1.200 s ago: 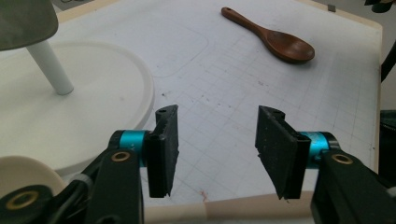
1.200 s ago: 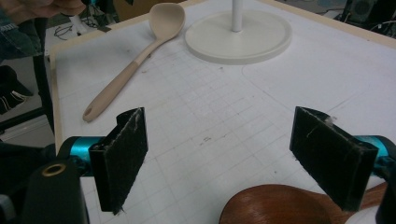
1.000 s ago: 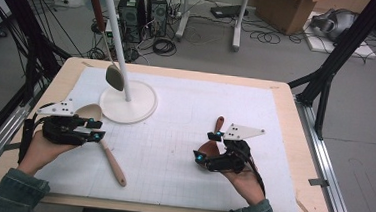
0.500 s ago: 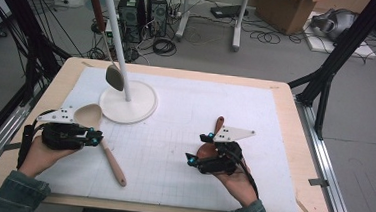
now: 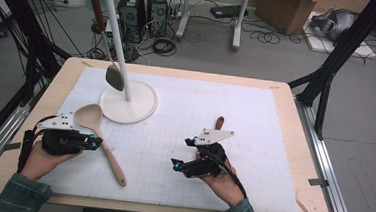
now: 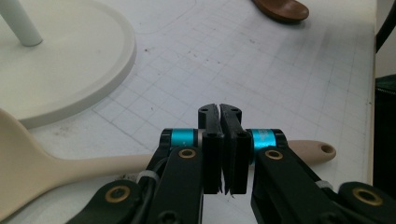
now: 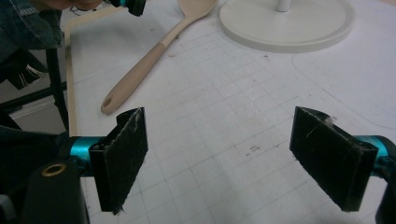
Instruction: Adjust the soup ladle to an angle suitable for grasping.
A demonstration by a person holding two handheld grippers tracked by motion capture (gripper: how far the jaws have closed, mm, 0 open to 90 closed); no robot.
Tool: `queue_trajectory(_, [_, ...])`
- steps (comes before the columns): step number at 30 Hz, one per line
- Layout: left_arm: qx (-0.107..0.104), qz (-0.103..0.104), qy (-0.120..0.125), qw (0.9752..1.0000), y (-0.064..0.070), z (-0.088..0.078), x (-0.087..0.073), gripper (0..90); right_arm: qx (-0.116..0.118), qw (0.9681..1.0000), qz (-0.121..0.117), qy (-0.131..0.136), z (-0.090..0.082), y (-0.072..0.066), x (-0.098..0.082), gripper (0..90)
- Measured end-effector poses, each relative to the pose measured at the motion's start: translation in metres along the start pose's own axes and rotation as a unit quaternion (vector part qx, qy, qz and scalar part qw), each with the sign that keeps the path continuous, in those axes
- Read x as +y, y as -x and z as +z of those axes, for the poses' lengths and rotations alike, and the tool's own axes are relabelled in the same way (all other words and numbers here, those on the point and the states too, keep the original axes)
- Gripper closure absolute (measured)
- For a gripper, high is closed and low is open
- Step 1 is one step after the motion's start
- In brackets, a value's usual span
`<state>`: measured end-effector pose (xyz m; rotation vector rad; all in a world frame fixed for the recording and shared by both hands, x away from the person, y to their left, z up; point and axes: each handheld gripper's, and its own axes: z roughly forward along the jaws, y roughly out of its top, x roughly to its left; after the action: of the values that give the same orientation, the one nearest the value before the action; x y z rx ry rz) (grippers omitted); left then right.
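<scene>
One table (image 5: 293, 143) bears one white mat (image 5: 243, 140); one white stand (image 5: 126, 101) sits on the mat's far left with one dark spoon (image 5: 114, 77) hanging over its base; one pale spoon (image 5: 101, 135) lies beside the base; one brown utensil (image 5: 219, 123) lies behind the right gripper (image 5: 182, 153); the left gripper (image 6: 218, 112) has just pressed together, above the pale spoon's handle, nothing between; the right gripper's jaws are spread.

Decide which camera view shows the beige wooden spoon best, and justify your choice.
The high view: the whole wooden spoon lies in sight, bowl to handle end. The left gripper view cuts off its bowl and hides mid-handle behind the tongs. The right gripper view crops the bowl's top.
</scene>
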<state>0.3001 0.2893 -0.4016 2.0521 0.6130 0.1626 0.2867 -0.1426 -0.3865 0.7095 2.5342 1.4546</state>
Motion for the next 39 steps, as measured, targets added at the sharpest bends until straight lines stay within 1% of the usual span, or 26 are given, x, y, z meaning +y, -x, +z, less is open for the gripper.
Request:
queue_trajectory(6, [-0.012, 0.005, -0.024, 0.9996, 0.001, 0.007, -0.006, 89.5, -0.001, 1.0000, 0.004, 0.001, -0.001, 0.002, 0.000, 18.5])
queue_trajectory(9, [-0.019, 0.008, -0.038, 0.9991, 0.003, 0.012, -0.009, 89.5, -0.001, 1.0000, 0.006, 0.003, -0.002, 0.003, 0.000, 18.5])
queue_trajectory(14, [-0.032, 0.010, -0.054, 0.9980, 0.004, 0.018, -0.011, 89.5, -0.002, 1.0000, 0.006, 0.004, -0.004, 0.004, -0.001, 18.5])
queue_trajectory(16, [-0.037, 0.010, -0.061, 0.9974, 0.004, 0.021, -0.013, 89.6, -0.003, 0.9999, 0.009, 0.004, -0.004, 0.004, -0.001, 18.5])
queue_trajectory(18, [-0.042, 0.011, -0.074, 0.9964, 0.004, 0.024, -0.015, 89.5, -0.003, 1.0000, 0.008, 0.004, -0.004, 0.004, -0.001, 18.5])
queue_trajectory(22, [-0.052, 0.005, -0.085, 0.9950, 0.004, 0.029, -0.019, 89.6, -0.004, 1.0000, 0.006, 0.005, -0.005, 0.005, -0.001, 18.5])
queue_trajectory(24, [-0.056, 0.005, -0.094, 0.9940, 0.003, 0.033, -0.021, 89.5, -0.003, 0.9999, 0.010, 0.005, -0.005, 0.005, -0.001, 18.5])
queue_trajectory(26, [-0.058, 0.004, -0.096, 0.9937, 0.003, 0.035, -0.022, 89.5, -0.002, 0.9999, 0.009, 0.006, -0.005, 0.006, -0.001, 18.5])
queue_trajectory(29, [-0.059, -0.001, -0.091, 0.9941, 0.003, 0.036, -0.022, 89.5, -0.003, 0.9999, 0.008, 0.006, -0.005, 0.006, -0.001, 18.5])
queue_trajectory(33, [-0.060, 0.001, -0.090, 0.9941, 0.002, 0.037, -0.019, 89.5, -0.002, 0.9999, 0.008, 0.007, -0.005, 0.006, -0.001, 18.5])
queue_trajectory(35, [-0.061, -0.002, -0.088, 0.9943, 0.002, 0.038, -0.019, 89.5, -0.002, 0.9999, 0.008, 0.007, -0.005, 0.006, -0.001, 18.5])
queue_trajectory(38, [-0.063, -0.002, -0.087, 0.9942, 0.000, 0.039, -0.019, 89.5, -0.002, 0.9999, 0.009, 0.006, -0.005, 0.006, -0.001, 18.5])
queue_trajectory(39, [-0.063, -0.005, -0.084, 0.9945, 0.001, 0.039, -0.019, 89.5, -0.003, 0.9999, 0.008, 0.006, -0.005, 0.006, -0.001, 18.5])
